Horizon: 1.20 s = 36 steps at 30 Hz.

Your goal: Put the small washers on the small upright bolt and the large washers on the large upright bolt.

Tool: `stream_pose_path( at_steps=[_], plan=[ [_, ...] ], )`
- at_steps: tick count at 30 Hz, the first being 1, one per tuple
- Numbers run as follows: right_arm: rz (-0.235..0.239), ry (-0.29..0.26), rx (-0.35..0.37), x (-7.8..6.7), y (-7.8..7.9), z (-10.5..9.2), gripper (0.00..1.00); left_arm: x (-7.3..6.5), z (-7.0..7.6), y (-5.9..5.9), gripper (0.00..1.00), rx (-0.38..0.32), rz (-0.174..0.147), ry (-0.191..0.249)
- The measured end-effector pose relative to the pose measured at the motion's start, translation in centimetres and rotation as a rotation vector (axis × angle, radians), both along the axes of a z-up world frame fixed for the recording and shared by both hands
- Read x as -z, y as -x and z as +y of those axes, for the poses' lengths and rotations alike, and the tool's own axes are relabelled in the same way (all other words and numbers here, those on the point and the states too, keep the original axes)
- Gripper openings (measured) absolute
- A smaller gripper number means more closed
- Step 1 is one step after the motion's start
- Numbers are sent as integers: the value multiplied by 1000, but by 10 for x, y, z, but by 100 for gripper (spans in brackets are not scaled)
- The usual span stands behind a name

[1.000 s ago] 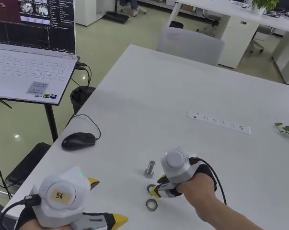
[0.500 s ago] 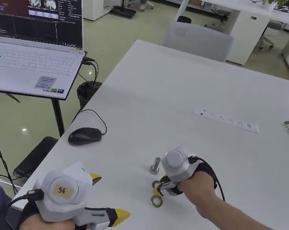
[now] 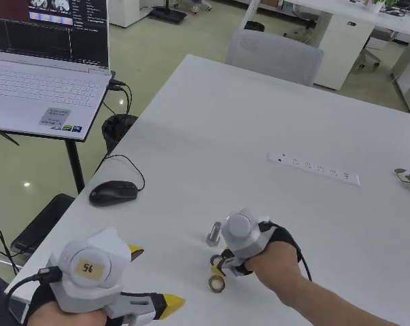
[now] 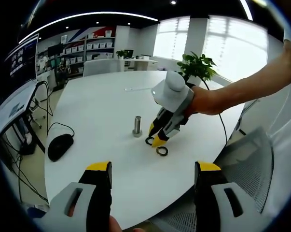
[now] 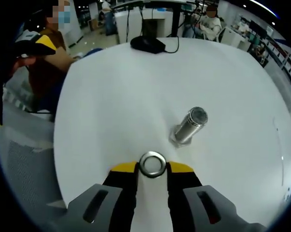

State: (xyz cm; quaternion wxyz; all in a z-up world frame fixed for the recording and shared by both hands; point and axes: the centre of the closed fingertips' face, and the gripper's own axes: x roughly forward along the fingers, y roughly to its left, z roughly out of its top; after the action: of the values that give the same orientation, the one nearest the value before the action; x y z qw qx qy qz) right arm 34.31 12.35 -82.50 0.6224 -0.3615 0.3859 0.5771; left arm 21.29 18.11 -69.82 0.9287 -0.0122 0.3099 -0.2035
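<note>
Right gripper [image 5: 152, 170] pinching silver metal ring washer [image 5: 152, 154].
Just beside upright steel bolt [image 5: 189, 125]; left gripper [image 4: 152, 180] jaws wide, empty; second ring washer [image 4: 162, 151] flat on white table [image 3: 259, 136].

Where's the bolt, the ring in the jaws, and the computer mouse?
bolt [image 5: 189, 126], right gripper view, on its shiny shaft.
ring [image 5: 152, 154], right gripper view, on its far rim.
mouse [image 3: 113, 193], head view, on its black top.
</note>
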Motion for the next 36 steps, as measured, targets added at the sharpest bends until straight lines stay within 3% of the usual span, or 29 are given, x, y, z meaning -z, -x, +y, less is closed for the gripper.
stream_pose_path(
  at_steps=[6, 11, 20, 29, 36],
  plan=[
    [-12, -11, -20, -2, 2, -5, 24, -1, 6, 1, 69, -13, -1, -4],
    [-6, -39, 4, -5, 0, -7, 23, 1, 8, 2, 69, -17, 4, -7],
    [-19, -68, 17, -15, -3, -6, 23, 0, 4, 1, 69, -9, 4, -6],
    [-56, -104, 37, -40, -11, -9, 23, -1, 5, 0, 69, -3, 5, -7],
    [-102, -139, 50, -67, -24, -8, 23, -1, 3, -3, 69, 2, 0, -6]
  ],
)
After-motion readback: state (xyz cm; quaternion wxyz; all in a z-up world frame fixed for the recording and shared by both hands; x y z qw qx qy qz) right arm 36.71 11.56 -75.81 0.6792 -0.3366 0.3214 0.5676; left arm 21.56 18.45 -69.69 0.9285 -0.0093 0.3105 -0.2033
